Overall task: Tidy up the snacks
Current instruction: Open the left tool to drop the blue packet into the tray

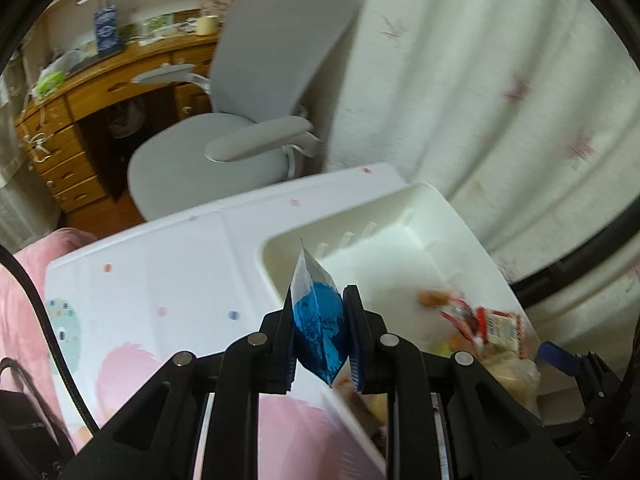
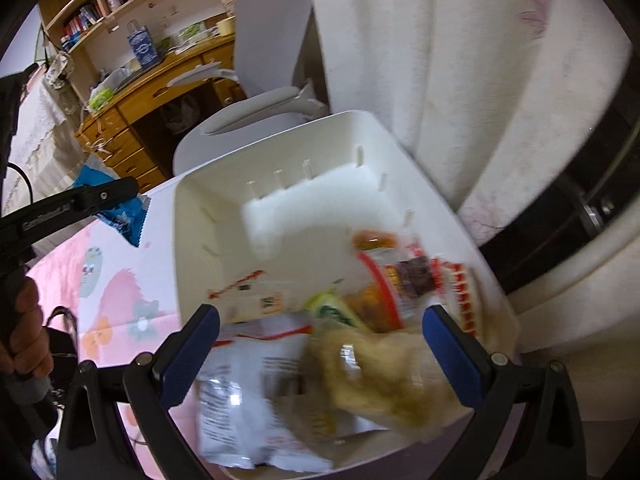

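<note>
the left tongs (image 1: pixel 320 334) pinch a small blue foil snack bag (image 1: pixel 318 332), not yet in the white plastic bin (image 2: pixel 188 240); several snacks are inside. the right tongs (image 2: pixel 320 356) are wide, holding nothing.

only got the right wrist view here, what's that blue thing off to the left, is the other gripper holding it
Observer: Yes. The left wrist view shows the left gripper shut on a blue snack packet, pads pressing both sides.
Operator: is it over the bin yet
Observer: It looks level with the near-left rim of the white bin, above the patterned table cover.
Operator: my jaws holding anything
Observer: No. The right gripper is open above the snacks in the bin.
</note>
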{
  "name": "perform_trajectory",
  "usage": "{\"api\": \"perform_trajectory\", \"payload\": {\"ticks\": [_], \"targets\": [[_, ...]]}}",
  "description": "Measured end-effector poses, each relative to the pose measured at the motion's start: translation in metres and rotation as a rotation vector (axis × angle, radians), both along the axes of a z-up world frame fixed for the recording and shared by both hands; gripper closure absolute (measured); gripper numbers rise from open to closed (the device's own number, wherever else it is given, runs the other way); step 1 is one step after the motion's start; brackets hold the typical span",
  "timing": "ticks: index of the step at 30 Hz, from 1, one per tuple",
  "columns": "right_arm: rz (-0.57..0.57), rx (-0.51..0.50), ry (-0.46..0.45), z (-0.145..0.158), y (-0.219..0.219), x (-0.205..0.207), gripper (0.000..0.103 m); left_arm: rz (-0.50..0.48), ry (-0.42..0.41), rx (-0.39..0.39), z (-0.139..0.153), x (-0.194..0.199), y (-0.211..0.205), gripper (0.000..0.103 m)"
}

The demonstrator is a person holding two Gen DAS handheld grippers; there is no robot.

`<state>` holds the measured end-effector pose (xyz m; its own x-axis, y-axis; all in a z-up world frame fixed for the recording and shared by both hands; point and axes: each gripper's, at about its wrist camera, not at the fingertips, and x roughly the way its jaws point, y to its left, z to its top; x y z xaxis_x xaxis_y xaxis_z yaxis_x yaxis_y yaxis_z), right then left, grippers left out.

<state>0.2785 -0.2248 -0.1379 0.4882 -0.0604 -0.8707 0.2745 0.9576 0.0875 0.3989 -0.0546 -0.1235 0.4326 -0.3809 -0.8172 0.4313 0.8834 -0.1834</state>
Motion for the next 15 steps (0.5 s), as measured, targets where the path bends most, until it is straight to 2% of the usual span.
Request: {"api": "perform_trajectory", "payload": {"ticks": [6,9,11,13,15], "targets": [[-0.030,-0.049,0.011,-0.001,-0.014,-0.019,0.001,-0.090,0.026,-0.043,-0.001,-0.017,-0.032,0.084],[-0.050,-0.054,0.016,0.001,-0.021,-0.029,0.001,-0.123,0.047,-0.055,0.001,-0.024,-0.044,0.068],[-0.059,-0.058,0.014,0.003,-0.023,-0.034,0.001,-0.131,0.044,-0.062,0.005,-0.032,-0.048,0.062],[-0.067,-0.052,0.007,0.006,-0.025,-0.039,0.001,-0.134,0.048,-0.065,0.007,-0.035,-0.046,0.047],[-0.078,-0.052,-0.007,0.011,-0.026,-0.044,0.001,-0.122,0.043,-0.060,0.010,-0.044,-0.042,0.043]]}}
